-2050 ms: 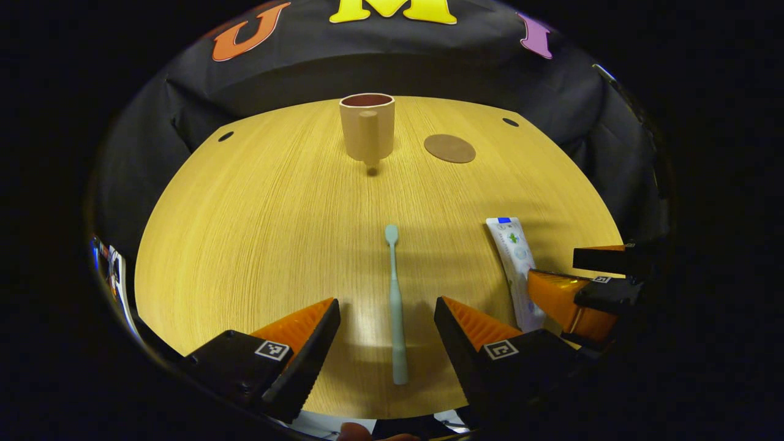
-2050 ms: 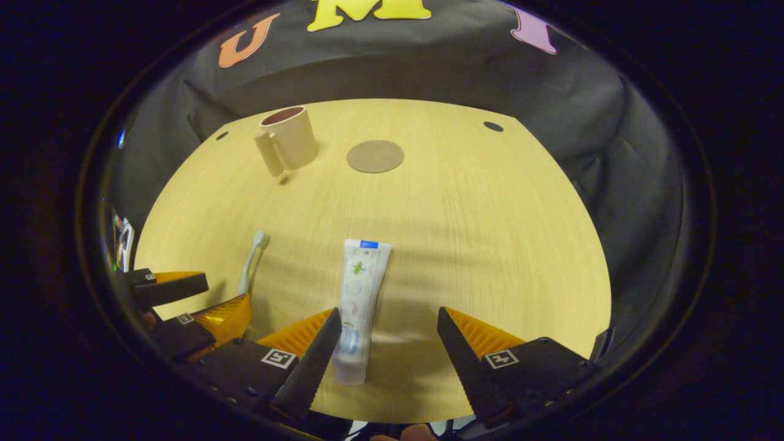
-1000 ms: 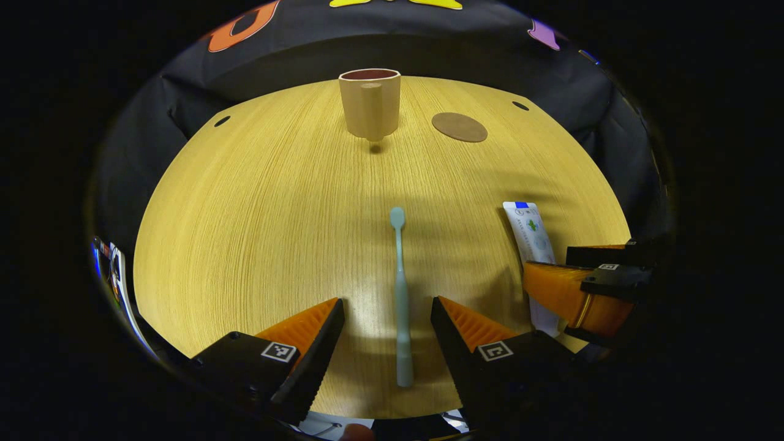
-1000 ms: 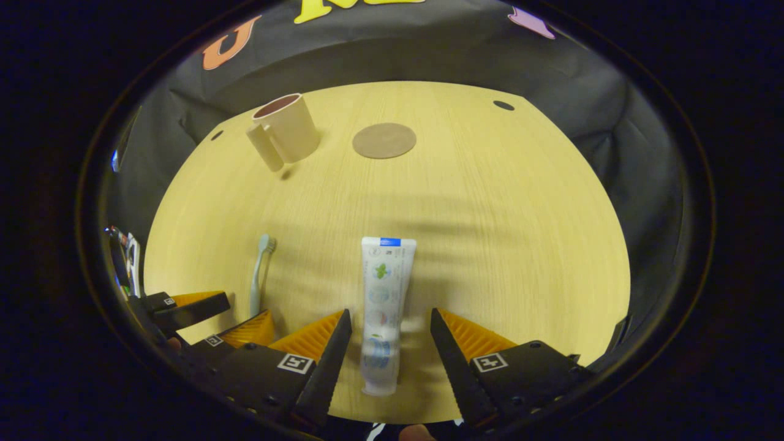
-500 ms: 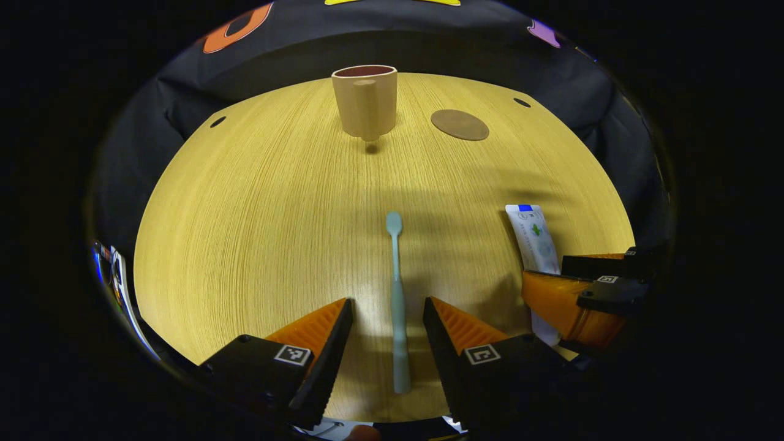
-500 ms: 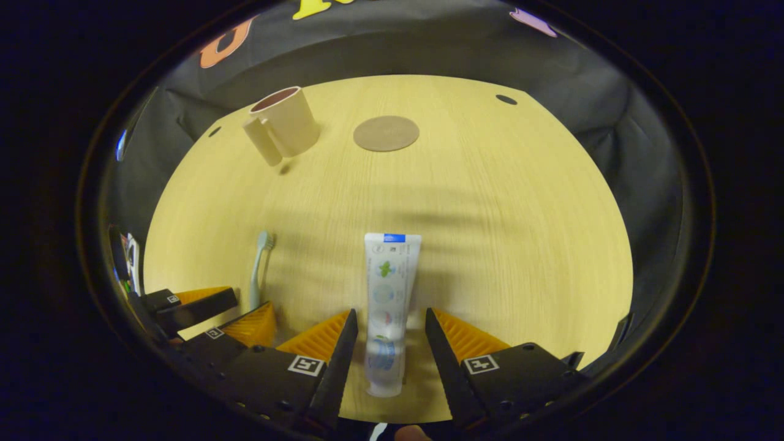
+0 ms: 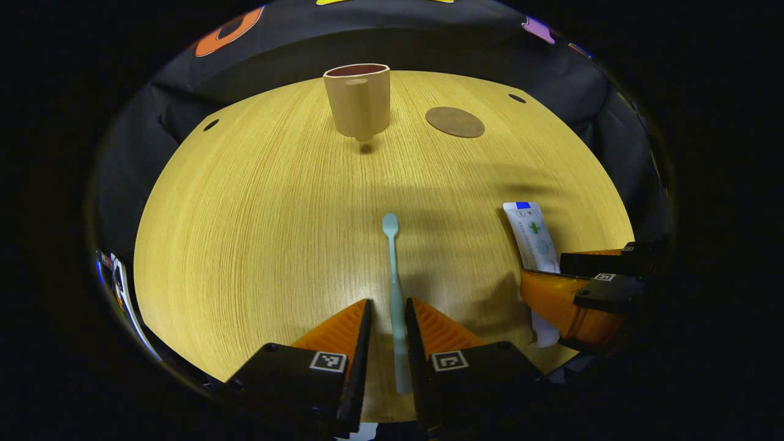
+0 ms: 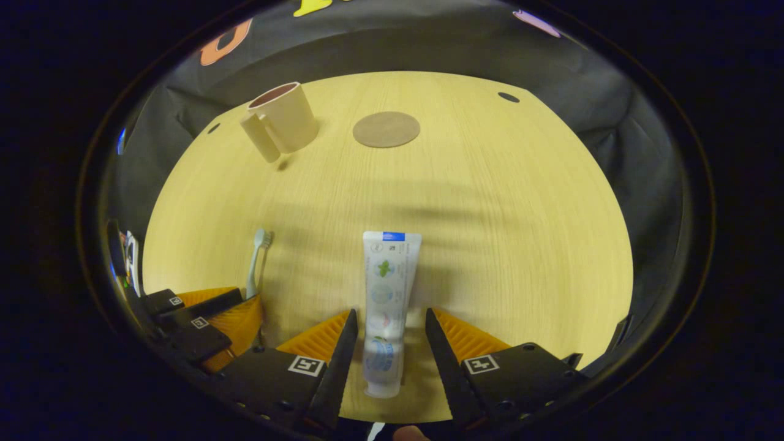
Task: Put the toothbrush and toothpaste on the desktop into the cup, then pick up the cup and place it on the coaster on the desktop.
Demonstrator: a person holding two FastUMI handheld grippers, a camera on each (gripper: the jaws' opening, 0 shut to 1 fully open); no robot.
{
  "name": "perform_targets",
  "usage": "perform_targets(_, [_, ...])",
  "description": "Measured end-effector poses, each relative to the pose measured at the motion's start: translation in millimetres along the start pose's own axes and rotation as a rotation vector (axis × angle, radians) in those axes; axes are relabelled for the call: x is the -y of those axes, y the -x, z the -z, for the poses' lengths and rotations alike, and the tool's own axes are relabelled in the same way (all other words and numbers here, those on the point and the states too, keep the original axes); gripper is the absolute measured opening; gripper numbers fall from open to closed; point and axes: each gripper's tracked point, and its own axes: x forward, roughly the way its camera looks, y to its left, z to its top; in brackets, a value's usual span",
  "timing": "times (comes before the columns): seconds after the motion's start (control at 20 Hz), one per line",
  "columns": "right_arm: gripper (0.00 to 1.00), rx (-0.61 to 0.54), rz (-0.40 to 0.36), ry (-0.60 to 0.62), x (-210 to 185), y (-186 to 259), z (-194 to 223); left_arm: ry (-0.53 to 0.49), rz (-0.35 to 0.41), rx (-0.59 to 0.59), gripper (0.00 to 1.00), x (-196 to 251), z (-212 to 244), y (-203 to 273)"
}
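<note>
The left gripper (image 7: 386,318) has its fingers drawn in close on either side of the handle of the slim pale-green plastic toothbrush (image 7: 392,282); whether both pads press it yet I cannot tell. The brush lies flat on the round light-wood desktop (image 7: 257,233) near its front edge, head pointing toward the far edge. The right gripper (image 8: 386,327) straddles the lower part of the white printed toothpaste tube (image 8: 384,300), its fingers close beside the tube with thin gaps showing, so not yet clenched; the tube lies flat near the front edge, just right of the brush. Near the far edge stands the beige handled cup (image 7: 357,98), upright, and beside it to the right lies the round brown coaster (image 7: 454,121), apart from the cup.

The step in hand looks like grasping both items. Next, each grip needs to close firmly, then lift and tip its item end-down into the cup's mouth.
</note>
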Motion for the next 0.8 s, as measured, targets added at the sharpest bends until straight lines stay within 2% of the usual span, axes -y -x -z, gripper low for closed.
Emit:
perform_targets(0.05, [0.66, 0.000, 0.001, 0.002, 0.3, -0.2, 0.1, 0.003, 0.001, 0.000, 0.30, -0.3, -0.2, -0.9])
perform_targets(0.1, [0.66, -0.002, 0.001, 0.005, 0.4, -1.0, 0.4, 0.009, -0.001, 0.000, 0.26, -1.9, -0.8, 0.8])
perform_targets(0.15, [0.66, -0.006, 0.004, 0.010, 1.6, -1.8, 0.9, 0.022, 0.005, 0.001, 0.15, -1.1, 0.7, -1.0])
perform_targets(0.25, [0.66, -0.015, 0.009, 0.016, 3.8, -3.7, 2.7, 0.049, 0.018, 0.002, 0.10, -1.2, 0.0, -0.3])
perform_targets(0.55, [0.66, -0.031, 0.007, -0.012, 2.9, -9.5, -2.5, 0.063, 0.042, 0.053, 0.04, -4.2, -8.0, 8.9])
perform_targets(0.6, [0.58, -0.034, 0.014, -0.014, 2.5, -9.9, -2.3, 0.067, 0.042, 0.058, 0.04, -6.6, -8.4, 10.1])
perform_targets(0.65, [0.42, -0.038, 0.010, -0.015, 3.1, -10.2, -2.1, 0.070, 0.041, 0.064, 0.04, -9.3, -12.2, 11.3])
perform_targets(0.7, [0.41, -0.043, 0.007, -0.016, 3.7, -9.8, -1.1, 0.073, 0.040, 0.073, 0.04, -11.2, -15.7, 13.2])
perform_targets(0.75, [0.32, -0.040, 0.000, -0.015, 3.0, -8.6, -2.4, 0.073, 0.039, 0.084, 0.04, -13.1, -20.5, 15.6])
perform_targets(0.8, [0.29, -0.039, -0.008, -0.015, 2.9, -8.0, -3.1, 0.072, 0.037, 0.102, 0.04, -15.4, -27.3, 18.7])
